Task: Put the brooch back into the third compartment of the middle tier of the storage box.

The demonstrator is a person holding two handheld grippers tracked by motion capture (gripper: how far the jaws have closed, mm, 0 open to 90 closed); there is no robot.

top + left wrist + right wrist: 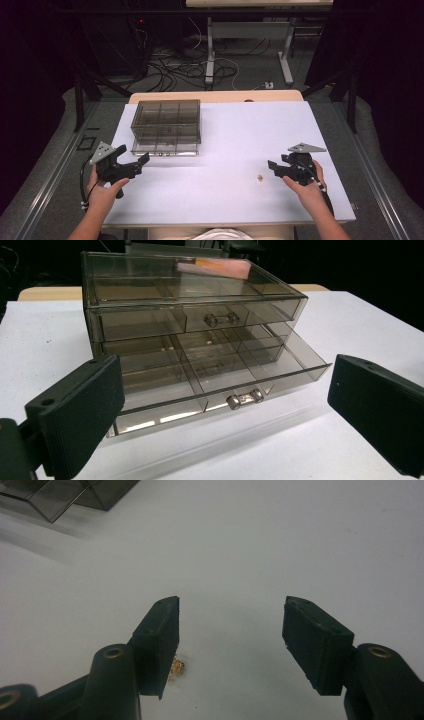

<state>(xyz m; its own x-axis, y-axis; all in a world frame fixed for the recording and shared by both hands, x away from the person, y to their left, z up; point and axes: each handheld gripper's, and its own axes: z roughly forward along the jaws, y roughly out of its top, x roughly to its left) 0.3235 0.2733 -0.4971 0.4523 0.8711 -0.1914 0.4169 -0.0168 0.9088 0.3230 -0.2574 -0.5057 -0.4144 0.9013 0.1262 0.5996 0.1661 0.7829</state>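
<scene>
From the high view I see the desk carrying a smoke-tinted transparent drawer unit near its far left corner, front face turned toward the near edge. The unit has two levels: the upper drawer is pushed in, and the lower drawer is pulled out toward me. In the left gripper view the lower drawer is divided into compartments and I can make out nothing lying in them; a pink and orange strip shows at the top rear of the unit, though I cannot tell whether it rests on the unit or stands behind it. My left gripper sits just in front of the open drawer, claw spread wide, holding nothing. My right gripper is near the right edge of the desk, claw partly spread with nothing between the pads. A small golden object lies on the desk just beside the right gripper's jaw, well apart from the drawer unit
</scene>
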